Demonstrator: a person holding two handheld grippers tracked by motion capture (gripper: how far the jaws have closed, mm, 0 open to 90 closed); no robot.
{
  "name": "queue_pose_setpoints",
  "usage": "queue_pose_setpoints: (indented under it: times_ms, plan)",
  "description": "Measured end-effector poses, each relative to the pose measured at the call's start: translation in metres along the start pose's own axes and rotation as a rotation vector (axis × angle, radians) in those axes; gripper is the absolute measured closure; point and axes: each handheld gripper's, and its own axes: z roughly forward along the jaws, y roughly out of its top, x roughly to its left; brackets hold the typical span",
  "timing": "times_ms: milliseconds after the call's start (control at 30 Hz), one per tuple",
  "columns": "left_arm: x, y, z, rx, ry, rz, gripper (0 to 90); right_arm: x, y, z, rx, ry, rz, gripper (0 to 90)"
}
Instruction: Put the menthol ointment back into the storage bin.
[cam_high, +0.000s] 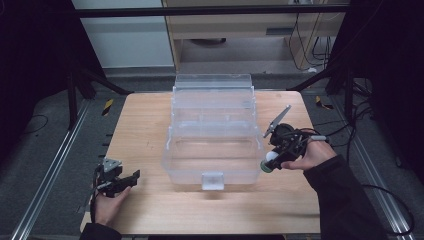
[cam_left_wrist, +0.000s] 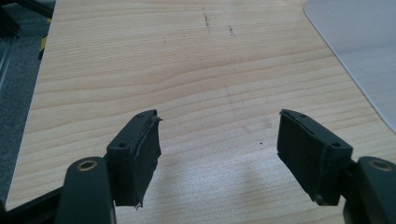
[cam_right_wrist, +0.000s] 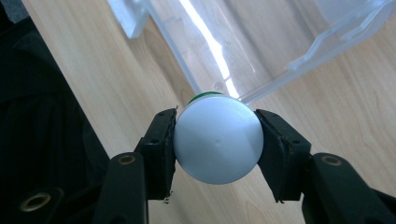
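- Two grippers are in play: the right gripper (cam_right_wrist: 215, 140) is clamped on a small white-capped bottle (cam_right_wrist: 217, 145), held just beside the clear plastic box (cam_high: 212, 130)
- Left gripper (cam_left_wrist: 219, 154) is held wide apart, gripping nothing, over the wooden table (cam_high: 145, 125)
- Judged step: bottle being carried; next, it would need lifting over the box wall

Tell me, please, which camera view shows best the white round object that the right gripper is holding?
The right gripper view: the white round object sits large and sharp between the right gripper jaws, with a green edge behind it. The high view shows it small, beside the clear plastic box. The left gripper view looks at the wooden table instead.
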Motion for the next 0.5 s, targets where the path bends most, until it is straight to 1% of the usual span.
queue_pose_setpoints:
  times_ms: [33, 67, 300, 500]
  plan:
    - [0.000, 0.000, 0.000, 0.000, 0.000, 0.000, 29.5, 0.000, 0.000, 0.000, 0.000, 0.000, 0.000, 50.5]
    - [0.000, 0.000, 0.000, -0.002, 0.000, 0.000, 29.5, -0.001, 0.006, -0.001, -0.005, -0.002, -0.003, 50.5]
    - [0.000, 0.000, -0.001, -0.005, -0.003, 0.002, 29.6, -0.003, 0.020, 0.000, -0.009, -0.003, -0.014, 50.5]
    - [-0.001, 0.000, -0.001, -0.003, -0.001, 0.003, 29.6, -0.009, 0.029, 0.012, -0.007, -0.009, -0.009, 50.5]
